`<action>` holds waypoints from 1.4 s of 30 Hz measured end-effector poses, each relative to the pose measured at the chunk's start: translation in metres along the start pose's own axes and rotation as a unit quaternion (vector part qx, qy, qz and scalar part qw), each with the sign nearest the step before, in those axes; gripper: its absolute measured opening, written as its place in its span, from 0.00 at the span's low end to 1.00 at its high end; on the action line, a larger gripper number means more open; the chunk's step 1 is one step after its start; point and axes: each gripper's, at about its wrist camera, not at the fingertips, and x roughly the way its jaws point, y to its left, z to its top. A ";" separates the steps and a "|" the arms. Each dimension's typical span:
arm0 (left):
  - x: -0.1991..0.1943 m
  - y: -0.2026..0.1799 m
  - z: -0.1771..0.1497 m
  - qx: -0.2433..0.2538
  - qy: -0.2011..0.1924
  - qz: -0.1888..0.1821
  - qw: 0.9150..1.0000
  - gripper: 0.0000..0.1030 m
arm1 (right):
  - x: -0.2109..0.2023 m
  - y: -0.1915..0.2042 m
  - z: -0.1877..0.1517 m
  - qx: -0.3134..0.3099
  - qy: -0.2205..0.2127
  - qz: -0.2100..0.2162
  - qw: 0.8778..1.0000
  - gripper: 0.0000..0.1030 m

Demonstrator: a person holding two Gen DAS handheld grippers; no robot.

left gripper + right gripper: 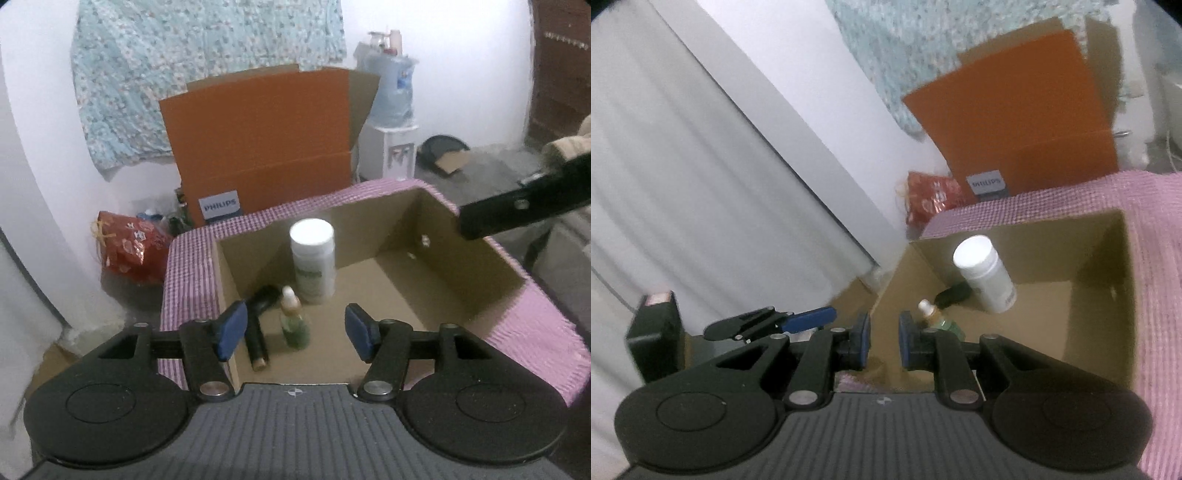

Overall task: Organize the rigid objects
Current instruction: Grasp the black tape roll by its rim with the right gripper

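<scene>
Left tool [295,332], half-open and empty, hangs over the cardboard box [480,266], above the dropper bottle [293,321]; the white jar [313,266] stands behind it, a black tube [258,332] beside. Lift clear without knocking them. Only the right view shows the right tool [884,341], nearly closed, empty.

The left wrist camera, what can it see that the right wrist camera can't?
Only the left wrist view shows the water dispenser and the dark dustpan on the floor.

Only the right wrist view shows the white curtain and the left gripper from the side.

Both show the cardboard box, with the white bottle, the dropper bottle and a black tube inside, plus the orange carton and red bag.
</scene>
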 end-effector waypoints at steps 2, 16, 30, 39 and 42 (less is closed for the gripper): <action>-0.016 0.000 -0.013 -0.010 -0.003 -0.011 1.000 0.58 | -0.019 0.001 -0.017 0.012 -0.014 0.006 1.000 0.17; -0.011 -0.048 -0.125 0.024 0.088 -0.018 0.996 0.58 | 0.010 -0.018 -0.151 0.094 0.072 -0.055 0.991 0.17; 0.015 -0.032 -0.163 0.037 0.125 -0.016 0.991 0.61 | 0.096 -0.004 -0.192 0.099 0.170 -0.046 0.979 0.18; 0.026 -0.027 -0.170 0.042 0.126 -0.048 0.990 0.65 | 0.106 -0.011 -0.194 0.147 0.169 -0.058 0.973 0.22; 0.027 -0.025 -0.169 0.040 0.118 -0.057 0.991 0.66 | 0.111 -0.013 -0.196 0.164 0.170 -0.055 0.970 0.22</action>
